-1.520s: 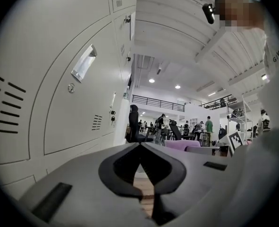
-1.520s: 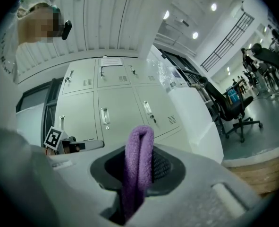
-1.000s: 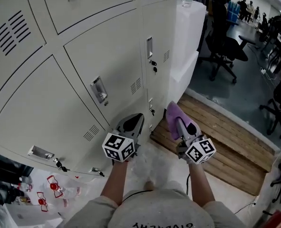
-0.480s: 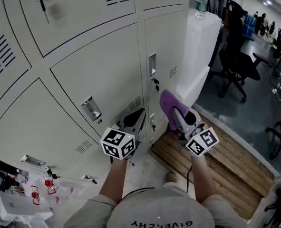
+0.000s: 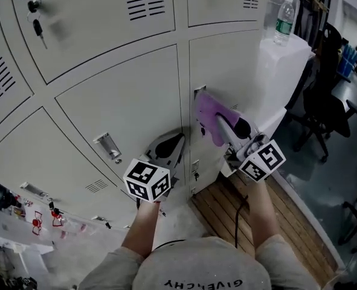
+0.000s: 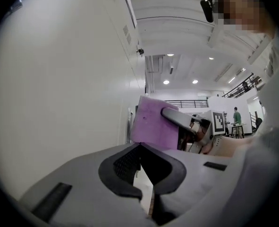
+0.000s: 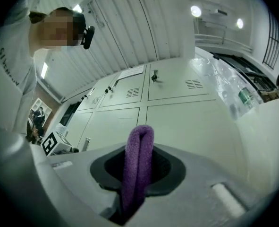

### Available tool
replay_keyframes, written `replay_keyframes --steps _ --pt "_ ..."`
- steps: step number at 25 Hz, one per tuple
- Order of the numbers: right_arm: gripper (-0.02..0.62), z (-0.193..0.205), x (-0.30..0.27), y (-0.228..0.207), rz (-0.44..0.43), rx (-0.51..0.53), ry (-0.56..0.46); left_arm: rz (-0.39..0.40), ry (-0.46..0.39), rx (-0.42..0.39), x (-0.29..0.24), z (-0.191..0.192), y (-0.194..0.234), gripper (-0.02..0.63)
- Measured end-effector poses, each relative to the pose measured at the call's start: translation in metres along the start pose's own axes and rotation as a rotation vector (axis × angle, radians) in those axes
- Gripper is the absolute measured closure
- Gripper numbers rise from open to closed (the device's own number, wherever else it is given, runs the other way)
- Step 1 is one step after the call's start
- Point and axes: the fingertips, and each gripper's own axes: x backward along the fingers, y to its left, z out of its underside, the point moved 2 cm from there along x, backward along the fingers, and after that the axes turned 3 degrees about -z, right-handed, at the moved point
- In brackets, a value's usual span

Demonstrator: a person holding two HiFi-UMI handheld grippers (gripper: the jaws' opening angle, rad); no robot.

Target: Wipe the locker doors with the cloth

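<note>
Right arm: stretched forward, right gripper (image 5: 221, 125) clamped on the folded purple cloth (image 5: 207, 115), close to the pale grey metal locker doors (image 5: 130, 98).
Left arm: lower, left gripper (image 6: 141, 151) closed, empty.
Unclear: whether the cloth touches the door.

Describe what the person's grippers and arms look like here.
Both are grey plastic with dark-lined, tapering tongs: the left gripper and the right gripper. The left cube and right cube are white with black square markers. A black cable trails below the right one. The person wears a grey short-sleeved shirt.
</note>
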Motion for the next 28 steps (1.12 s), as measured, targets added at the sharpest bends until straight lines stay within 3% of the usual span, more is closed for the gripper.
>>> replay_keyframes --steps 6,10,18,24,28 --pt "0.54 -0.036 -0.039 -0.016 -0.147 0.06 -0.048 -0.083 -0.016 -0.017 -0.013 -0.011 0.001 0.607" --pt "0.54 -0.062 -0.068 -0.022 -0.184 0.115 -0.094 -0.139 -0.035 -0.042 -0.02 -0.014 0.0 0.607" --pt "0.54 -0.098 -0.113 -0.029 -0.083 0.442 -0.087 -0.223 -0.055 -0.055 -0.025 -0.019 -0.002 0.607" --pt "0.539 -0.098 -0.123 -0.031 -0.061 0.593 -0.073 -0.261 -0.055 -0.061 -0.031 -0.017 -0.005 0.607" --pt "0.54 -0.099 -0.117 -0.052 -0.015 0.607 -0.054 -0.273 -0.049 -0.065 -0.035 -0.016 -0.006 0.607"
